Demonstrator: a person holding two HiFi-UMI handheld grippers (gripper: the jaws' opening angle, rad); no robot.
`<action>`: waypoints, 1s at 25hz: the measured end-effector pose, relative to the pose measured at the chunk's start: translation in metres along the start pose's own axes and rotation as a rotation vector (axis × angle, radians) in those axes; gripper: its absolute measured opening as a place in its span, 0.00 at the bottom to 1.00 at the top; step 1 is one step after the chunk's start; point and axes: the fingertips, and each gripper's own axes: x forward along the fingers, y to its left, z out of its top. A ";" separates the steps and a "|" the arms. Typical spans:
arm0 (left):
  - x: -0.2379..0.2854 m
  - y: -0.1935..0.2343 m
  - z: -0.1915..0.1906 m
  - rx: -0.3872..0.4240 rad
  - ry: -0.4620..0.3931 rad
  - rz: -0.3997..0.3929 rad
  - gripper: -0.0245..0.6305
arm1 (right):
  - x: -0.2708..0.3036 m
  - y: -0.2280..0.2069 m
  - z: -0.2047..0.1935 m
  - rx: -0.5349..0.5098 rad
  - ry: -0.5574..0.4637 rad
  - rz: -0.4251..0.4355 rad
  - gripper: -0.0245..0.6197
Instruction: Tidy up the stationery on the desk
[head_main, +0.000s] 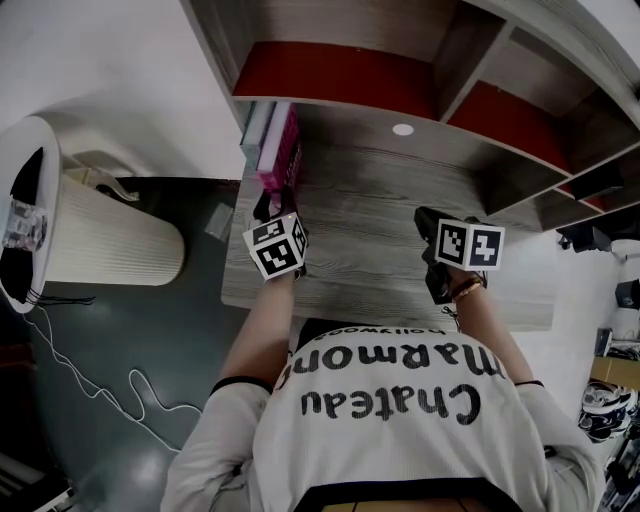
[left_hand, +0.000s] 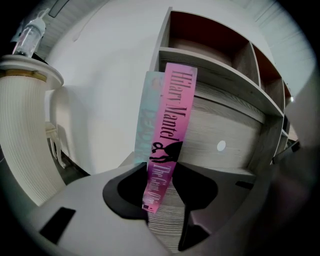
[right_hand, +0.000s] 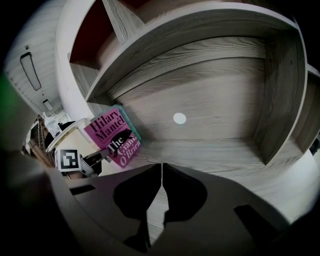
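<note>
Inspector A: Lighting status?

Inspector B: Even, diffuse indoor light. The white wall (left_hand: 110, 80) reads bright and evenly lit. A soft shadow falls beneath the shelving (head_main: 455, 45) onto the worktop (head_main: 380, 230).

Inspector A: Image quality?

Inspector B: Strong fisheye bending throughout, and both gripper views darken to black at the corners. Lettering on the pink book (left_hand: 170, 125) is sharp. The left tongs (left_hand: 159, 169), closest to the lens, are soft and underlit.

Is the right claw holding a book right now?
No: in the right gripper view the right claw is shut on itself, nothing between its jaws, only wooden desk beyond.
</note>
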 end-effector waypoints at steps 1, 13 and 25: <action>0.001 0.000 0.000 -0.012 -0.002 0.003 0.29 | 0.000 0.000 0.000 0.000 0.002 0.001 0.07; 0.012 0.002 0.003 -0.066 -0.005 0.020 0.30 | 0.005 -0.008 -0.003 0.014 0.019 -0.007 0.07; 0.018 0.003 -0.001 -0.085 0.022 0.026 0.32 | 0.003 -0.010 -0.005 0.055 0.025 0.009 0.07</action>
